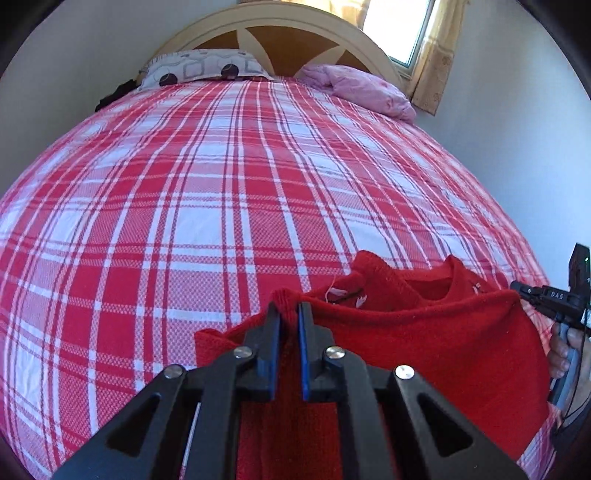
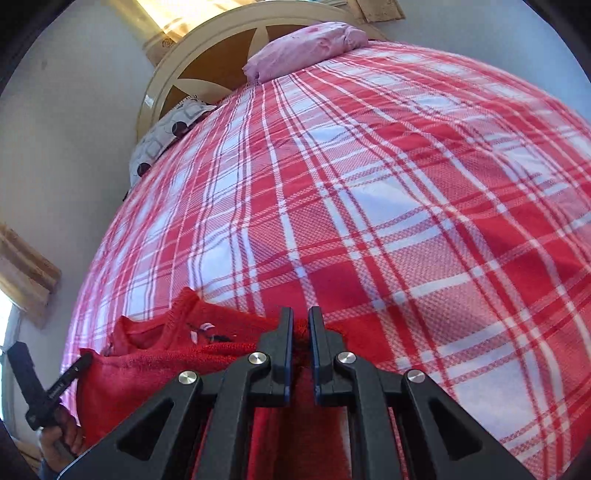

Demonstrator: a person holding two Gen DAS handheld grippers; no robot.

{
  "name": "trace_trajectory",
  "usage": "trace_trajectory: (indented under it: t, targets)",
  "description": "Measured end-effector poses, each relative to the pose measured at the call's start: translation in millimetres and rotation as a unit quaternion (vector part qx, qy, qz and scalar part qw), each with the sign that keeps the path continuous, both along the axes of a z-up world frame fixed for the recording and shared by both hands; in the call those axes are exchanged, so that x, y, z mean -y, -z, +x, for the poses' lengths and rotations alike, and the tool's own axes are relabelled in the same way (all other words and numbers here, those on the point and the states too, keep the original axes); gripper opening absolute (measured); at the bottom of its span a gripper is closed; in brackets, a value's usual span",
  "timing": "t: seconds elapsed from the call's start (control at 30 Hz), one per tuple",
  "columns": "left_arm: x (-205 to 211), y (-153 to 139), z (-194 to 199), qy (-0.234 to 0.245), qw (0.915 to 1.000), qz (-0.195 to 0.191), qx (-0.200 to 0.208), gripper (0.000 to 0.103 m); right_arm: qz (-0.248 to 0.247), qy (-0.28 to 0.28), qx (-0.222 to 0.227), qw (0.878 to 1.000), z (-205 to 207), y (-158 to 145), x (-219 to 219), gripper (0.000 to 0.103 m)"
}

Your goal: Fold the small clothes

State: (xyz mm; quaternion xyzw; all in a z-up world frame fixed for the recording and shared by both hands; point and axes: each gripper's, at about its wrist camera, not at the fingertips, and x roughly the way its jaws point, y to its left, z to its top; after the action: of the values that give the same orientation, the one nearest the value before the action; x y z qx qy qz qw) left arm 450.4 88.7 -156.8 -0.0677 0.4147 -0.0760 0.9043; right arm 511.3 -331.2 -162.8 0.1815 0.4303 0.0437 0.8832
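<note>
A small red knitted sweater [image 1: 424,343] is held up over the near edge of the bed, its neck opening toward the far side. My left gripper [image 1: 289,306] is shut on one corner of its near edge. My right gripper [image 2: 301,314] is shut on the other corner of the sweater [image 2: 166,362]. The cloth is stretched between the two grippers. The right gripper also shows in the left wrist view [image 1: 517,286] at the far right, and the left gripper shows in the right wrist view [image 2: 86,357] at the lower left. The sweater's lower part hangs hidden under the grippers.
The bed has a red and white plaid cover [image 1: 221,192]. A patterned pillow [image 1: 201,68] and a pink pillow [image 1: 365,86] lie by the cream headboard [image 1: 280,22]. A curtained window [image 1: 413,29] is at the back right. White walls flank the bed.
</note>
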Motion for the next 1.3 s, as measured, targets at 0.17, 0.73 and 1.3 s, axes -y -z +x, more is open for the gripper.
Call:
trace_trajectory:
  t: [0.17,0.73,1.3]
  targets:
    - [-6.0,-15.8,-12.6,-0.031,0.9988,0.031,0.024,0.023,-0.013,0.011,0.045,0.999,-20.7,-31.4,11.3,0.064]
    - [-22.3,3.0,-119.1,-0.072,0.9952,0.045,0.047,0.079,-0.101,-0.123,0.007,0.987,-149.8,-4.3,-31.9,0.019]
    - [-34.1,28.7,-126.6,-0.088,0.9954,-0.018,0.033,0.096,-0.154,-0.077,0.053,0.984,-174.1,-31.4,-47.7,0.038]
